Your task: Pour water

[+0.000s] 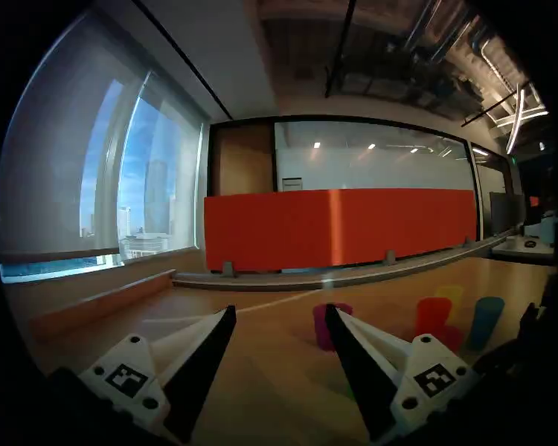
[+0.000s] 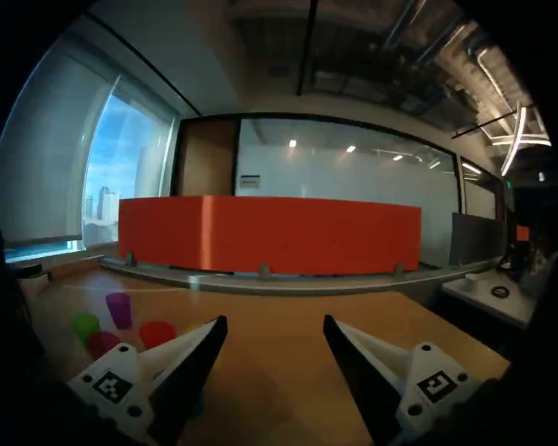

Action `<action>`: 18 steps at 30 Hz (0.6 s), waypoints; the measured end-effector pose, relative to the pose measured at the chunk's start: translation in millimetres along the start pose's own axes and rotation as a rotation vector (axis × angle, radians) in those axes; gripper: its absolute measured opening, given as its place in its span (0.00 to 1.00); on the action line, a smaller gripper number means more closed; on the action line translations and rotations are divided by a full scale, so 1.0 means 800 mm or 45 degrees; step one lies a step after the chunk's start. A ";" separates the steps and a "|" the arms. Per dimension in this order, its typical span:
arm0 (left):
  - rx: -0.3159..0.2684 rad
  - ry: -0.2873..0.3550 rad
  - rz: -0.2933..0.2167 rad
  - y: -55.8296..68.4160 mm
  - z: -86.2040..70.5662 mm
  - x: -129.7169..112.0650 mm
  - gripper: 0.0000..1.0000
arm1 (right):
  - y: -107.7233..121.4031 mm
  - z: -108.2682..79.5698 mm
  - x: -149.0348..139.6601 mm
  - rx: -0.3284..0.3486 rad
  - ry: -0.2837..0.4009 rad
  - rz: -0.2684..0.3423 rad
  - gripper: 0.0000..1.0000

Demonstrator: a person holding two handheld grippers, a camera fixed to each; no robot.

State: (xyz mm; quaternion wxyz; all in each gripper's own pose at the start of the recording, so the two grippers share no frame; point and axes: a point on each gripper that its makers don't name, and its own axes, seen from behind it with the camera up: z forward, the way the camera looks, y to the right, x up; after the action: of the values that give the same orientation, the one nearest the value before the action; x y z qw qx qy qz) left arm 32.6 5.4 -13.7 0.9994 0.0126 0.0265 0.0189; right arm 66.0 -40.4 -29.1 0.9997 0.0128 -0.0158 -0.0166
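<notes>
Left gripper view: state of the left gripper [image 1: 279, 308]?
— Fingers [image 1: 204, 357] spread wide, holding nothing, above the wooden tabletop [image 1: 279, 386].
Cups?
— Purple cup [image 1: 324, 327] just past the right fingertip; red cup [image 1: 433, 318] and blue cup [image 1: 486, 321] further right, all upright on the tabletop.
Right gripper view?
— Right gripper [image 2: 275, 321] also wide open, empty; green cup [image 2: 85, 325] and purple cup off to its left.
</notes>
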 end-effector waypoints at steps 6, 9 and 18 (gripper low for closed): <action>-0.008 -0.016 -0.009 -0.002 0.007 -0.018 0.89 | 0.002 0.001 -0.006 -0.007 -0.018 0.015 1.00; -0.010 -0.022 -0.018 -0.002 0.010 -0.025 0.89 | 0.001 0.001 -0.005 -0.001 -0.020 0.023 1.00; -0.028 -0.045 -0.045 -0.002 0.014 -0.036 0.88 | -0.004 0.002 -0.001 0.004 -0.022 0.005 1.00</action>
State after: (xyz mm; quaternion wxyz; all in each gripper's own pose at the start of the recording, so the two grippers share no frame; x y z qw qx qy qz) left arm 4.3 2.8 -1.4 1.0000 0.0017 0.0089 0.0012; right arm 64.7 -43.2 -27.3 0.9995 0.0142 -0.0243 -0.0148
